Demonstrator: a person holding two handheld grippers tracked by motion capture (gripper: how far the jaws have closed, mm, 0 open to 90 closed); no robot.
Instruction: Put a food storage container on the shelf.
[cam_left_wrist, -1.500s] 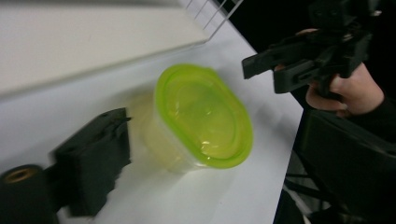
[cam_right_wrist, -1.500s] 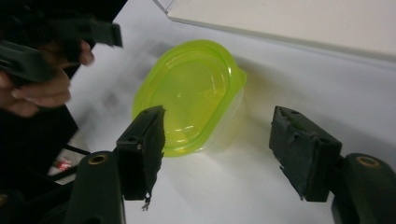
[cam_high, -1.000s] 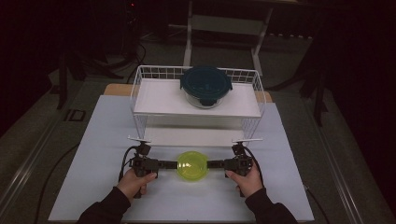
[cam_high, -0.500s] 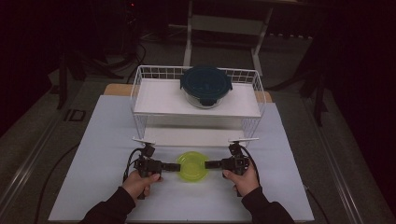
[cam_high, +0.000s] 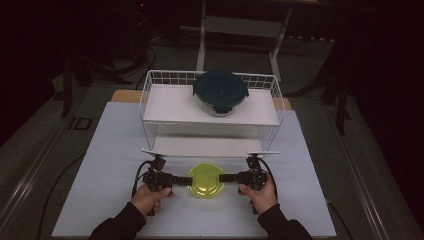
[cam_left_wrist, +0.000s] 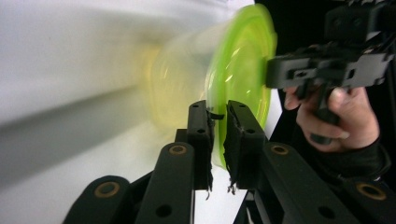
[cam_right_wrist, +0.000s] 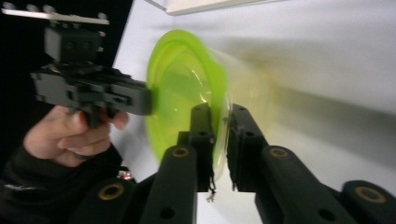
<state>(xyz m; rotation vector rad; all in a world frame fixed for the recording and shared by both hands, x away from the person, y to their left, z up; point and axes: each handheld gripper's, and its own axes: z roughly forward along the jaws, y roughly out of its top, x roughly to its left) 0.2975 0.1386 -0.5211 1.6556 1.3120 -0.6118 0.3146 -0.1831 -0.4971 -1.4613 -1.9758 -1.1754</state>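
Note:
A small clear tub with a yellow-green lid (cam_high: 205, 180) sits on the white table near the front edge. My left gripper (cam_high: 189, 180) meets it from the left and my right gripper (cam_high: 221, 177) from the right, both held level. In the left gripper view the jaws (cam_left_wrist: 218, 114) pinch the edge of the lid (cam_left_wrist: 243, 60); they have just been closing onto it. In the right gripper view the jaws (cam_right_wrist: 223, 116) have just been closing too and clamp the opposite rim of the lid (cam_right_wrist: 182, 84). The tub body looks blurred.
A white wire rack (cam_high: 150, 100) with two shelves stands behind the tub, its lower shelf edge close to the grippers. A round glass container with a dark teal lid (cam_high: 220, 91) rests on the top shelf. Dark floor surrounds the table.
Both grippers have moved inward toward the tub and their jaws have shut on the lid's rim from either side. The tub stays in about the same spot.

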